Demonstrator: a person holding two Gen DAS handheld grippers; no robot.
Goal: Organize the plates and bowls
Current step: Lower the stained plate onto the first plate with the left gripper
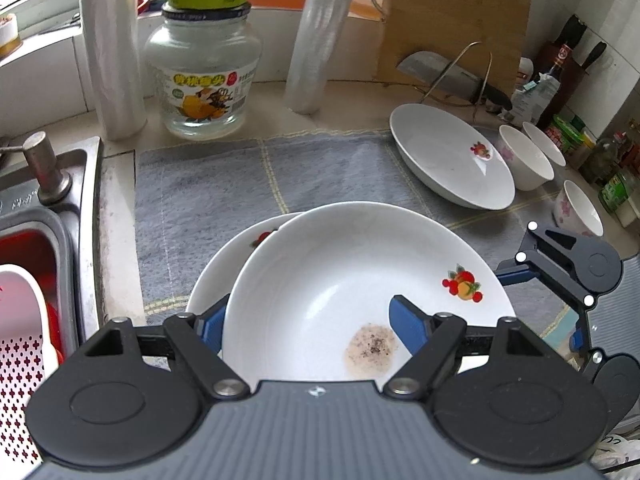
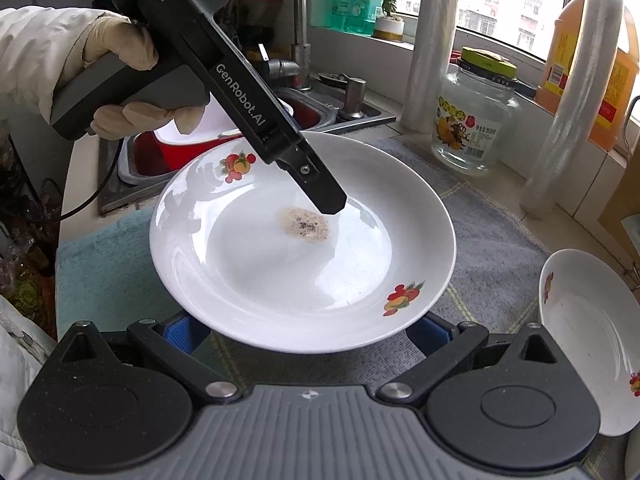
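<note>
Left gripper [image 1: 308, 316] is clamped on the stained plate [image 2: 280, 272]: one blue pad [image 1: 408, 320] sits inside the dish next to the brownish stain [image 1: 370, 346], and the other goes down behind the rim. A gloved hand [image 2: 132, 80] holds that gripper's handle. The stained plate is white with fruit decals and sits over the grey mat [image 1: 208, 200], near its front edge, beside the sink [image 1: 60, 200].

In the left wrist view a second plate [image 1: 224, 268] peeks out from behind the stained one, mostly covered.

Right gripper [image 2: 308, 332] is just at the near rim. Its fingers are spread wide and the tips are hidden under the plate, so I cannot tell whether it grips anything.

A third plate [image 1: 452, 156] lies tilted at the mat's far right corner. Two small bowls [image 1: 524, 160] are just beside it, and one more bowl [image 1: 580, 208] sits nearer. A glass jar [image 1: 204, 80] with a green lid stands behind the mat, between two rolls of plastic wrap [image 1: 110, 48].
</note>
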